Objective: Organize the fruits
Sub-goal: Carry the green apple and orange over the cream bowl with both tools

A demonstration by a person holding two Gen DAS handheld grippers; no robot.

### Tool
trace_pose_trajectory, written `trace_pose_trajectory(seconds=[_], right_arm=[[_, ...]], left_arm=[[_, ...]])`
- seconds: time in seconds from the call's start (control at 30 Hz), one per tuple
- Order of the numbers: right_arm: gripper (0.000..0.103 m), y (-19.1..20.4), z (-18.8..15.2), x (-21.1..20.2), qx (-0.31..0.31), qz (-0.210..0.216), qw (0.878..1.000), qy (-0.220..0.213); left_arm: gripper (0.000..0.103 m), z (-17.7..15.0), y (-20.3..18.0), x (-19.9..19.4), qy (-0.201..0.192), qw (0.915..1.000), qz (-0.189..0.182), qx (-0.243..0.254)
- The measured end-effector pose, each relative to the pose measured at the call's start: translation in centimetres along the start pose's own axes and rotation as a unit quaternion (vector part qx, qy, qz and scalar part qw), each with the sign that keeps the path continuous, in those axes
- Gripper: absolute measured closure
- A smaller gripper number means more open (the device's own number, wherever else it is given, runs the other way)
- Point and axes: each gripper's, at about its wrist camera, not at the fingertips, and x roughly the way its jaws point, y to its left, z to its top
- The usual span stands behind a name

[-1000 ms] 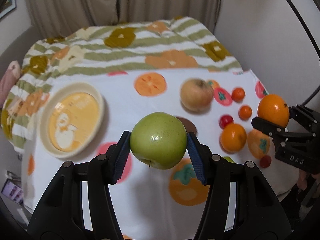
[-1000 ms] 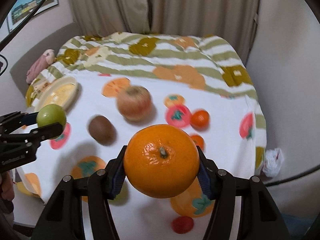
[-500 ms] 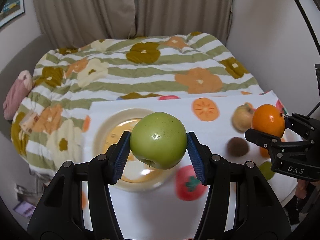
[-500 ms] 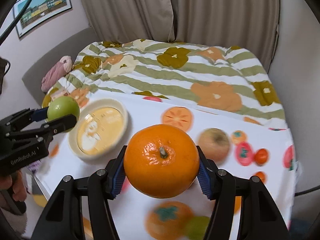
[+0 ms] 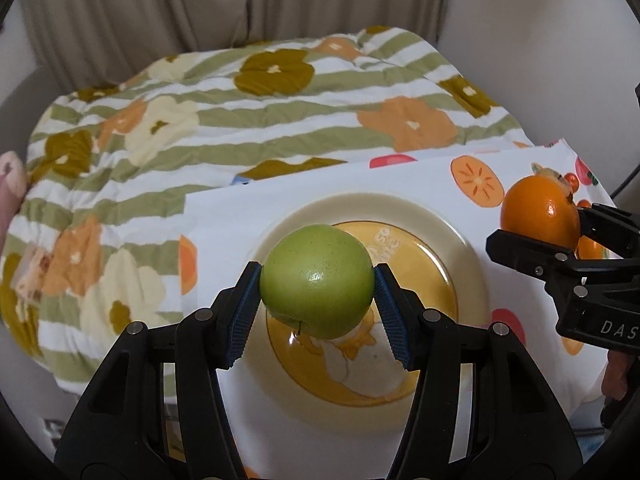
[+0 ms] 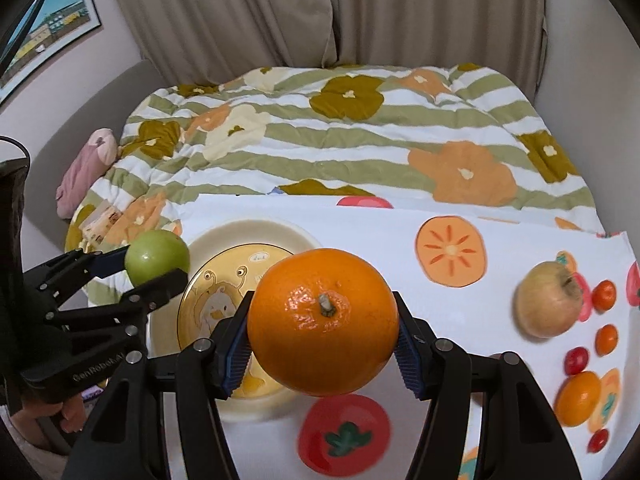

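The left claw (image 5: 318,294) is closed on a green apple (image 5: 316,280), its blue pads pressed to both sides, and holds it above a cream plate (image 5: 468,264) with a yellow cartoon centre. The right claw (image 6: 322,328) grips an orange (image 6: 322,322), stem facing the camera, just at 4 o'clock of the plate. On the fruit-print cloth (image 6: 400,248), at 3 o'clock in the right wrist view, lie a pale apple (image 6: 546,300), small tangerines (image 6: 604,296) and red cherry tomatoes (image 6: 576,361). A striped floral quilt (image 6: 360,140) lies beyond.
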Motion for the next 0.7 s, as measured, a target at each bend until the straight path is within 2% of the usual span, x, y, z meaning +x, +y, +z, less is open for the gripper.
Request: trace_pose_trajectory(seconds=[0.23,0.4,0.43,0.47,0.53,0.6,0.7], right_arm=[[0.045,0.3,-0.1,1.1,0.028,-0.019,0.999,0.003],[0.045,-0.1,-0.3,1.2,0.039,-0.026,0.999,0.004],[0.045,-0.1,-0.3,1.2,0.04,-0.027,0.999,0.004],[0.045,-0.2,-0.3,1.2,0.041,-0.027,0.999,0.004],[0.045,-0.3,-0.4,1.1,0.043,-0.029,0.999,0.004],[0.045,-0.3,-0.3,1.1,0.044,-0.029,0.999,0.004],[0.045,-0.2,-0.3,1.2,0.036,-0.03,0.999,0.006]], left_arm=[[0.042,0.2,-0.7,2.2,0.01,0.9991,-0.015,0.038],[0.042,0.3,-0.7,2.9,0.013,0.9986,-0.033,0.04],[0.037,0.3,-0.7,2.8,0.011,0.9986,-0.034,0.041],[0.021,0.4,-0.7,2.6,0.006,0.9985,-0.032,0.043],[0.0,0.6,-0.6,2.2,-0.006,0.9986,-0.028,0.044],[0.0,0.6,-0.4,1.4,-0.021,0.9984,-0.029,0.044],[0.0,0.5,0.3,1.0,-0.017,0.9988,-0.019,0.042]])
